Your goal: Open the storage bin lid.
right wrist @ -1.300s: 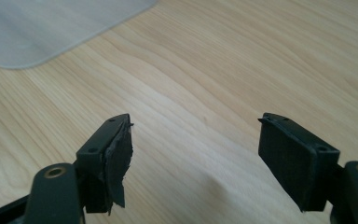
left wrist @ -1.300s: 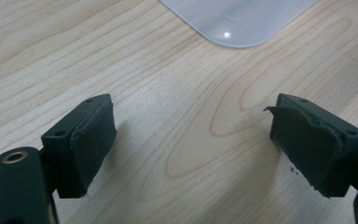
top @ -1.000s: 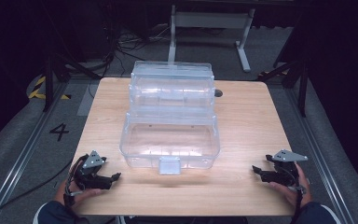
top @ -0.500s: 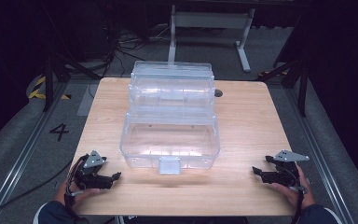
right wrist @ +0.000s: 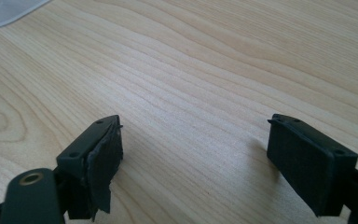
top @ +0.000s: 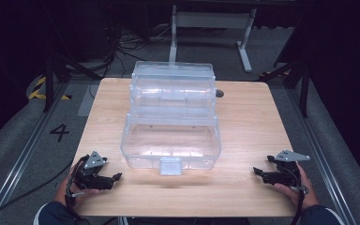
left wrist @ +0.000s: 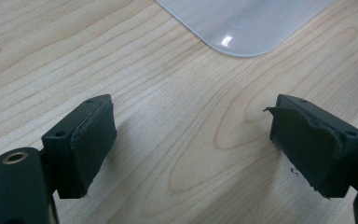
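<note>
The tabletop (top: 253,122) carries one big thing: a clear plastic tiered box (top: 171,122), standing open with its upper trays stepped back toward the far edge and its deep bottom bin nearest the person. It sits ahead of and between the two tools, well apart from both. The left hand-held gripper (top: 115,177) rests near the front edge, the box's near left corner up and to its right; in the left gripper view that rounded clear corner (left wrist: 242,28) lies just beyond the spread jaws. The right hand-held gripper (top: 258,172) rests on the opposite side, with the box off to its left; a sliver of clear plastic (right wrist: 4,11) shows at the top left of the right gripper view. Both pairs of jaws stand wide apart and hold nothing.

The step in hand looks like the first approach to the box. To do it well, I would bring both tools in level, one to each side wall. The small latch tab (top: 170,166) at the front centre is a finer target; thin clear plastic will likely slip or flex, so close slowly and squarely.
</note>
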`<state>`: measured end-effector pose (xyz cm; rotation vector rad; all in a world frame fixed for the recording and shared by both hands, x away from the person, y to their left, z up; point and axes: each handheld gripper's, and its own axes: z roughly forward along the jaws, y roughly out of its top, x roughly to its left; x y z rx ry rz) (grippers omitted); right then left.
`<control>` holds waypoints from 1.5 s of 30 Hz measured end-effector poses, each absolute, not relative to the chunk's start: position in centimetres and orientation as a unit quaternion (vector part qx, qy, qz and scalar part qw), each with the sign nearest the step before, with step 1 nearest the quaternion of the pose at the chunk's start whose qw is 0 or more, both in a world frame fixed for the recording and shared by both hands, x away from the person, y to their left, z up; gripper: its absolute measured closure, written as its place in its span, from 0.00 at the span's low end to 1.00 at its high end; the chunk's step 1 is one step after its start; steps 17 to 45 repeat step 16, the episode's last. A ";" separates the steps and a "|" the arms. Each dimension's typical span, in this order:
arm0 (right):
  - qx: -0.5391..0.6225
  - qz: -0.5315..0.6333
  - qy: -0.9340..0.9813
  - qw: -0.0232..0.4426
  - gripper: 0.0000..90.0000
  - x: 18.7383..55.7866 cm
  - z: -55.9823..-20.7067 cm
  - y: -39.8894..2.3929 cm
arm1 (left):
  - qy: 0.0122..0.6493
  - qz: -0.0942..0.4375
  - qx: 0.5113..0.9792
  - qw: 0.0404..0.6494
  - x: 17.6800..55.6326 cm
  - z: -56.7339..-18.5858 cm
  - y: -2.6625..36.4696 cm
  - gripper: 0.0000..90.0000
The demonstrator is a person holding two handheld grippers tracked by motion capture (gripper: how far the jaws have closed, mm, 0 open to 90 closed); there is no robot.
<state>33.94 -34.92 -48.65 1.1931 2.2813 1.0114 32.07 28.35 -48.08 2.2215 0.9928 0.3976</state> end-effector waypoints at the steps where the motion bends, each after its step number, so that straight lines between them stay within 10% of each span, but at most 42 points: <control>1: 0.425 0.360 0.810 0.186 0.20 33.9 -48.6 -34.9 | 0.382 0.151 0.849 0.332 32.1 -48.1 28.3 0.16; 45: 0.424 0.359 0.810 0.186 0.20 34.0 -48.7 -34.9 | 0.394 0.154 0.842 0.334 32.1 -48.2 28.1 0.16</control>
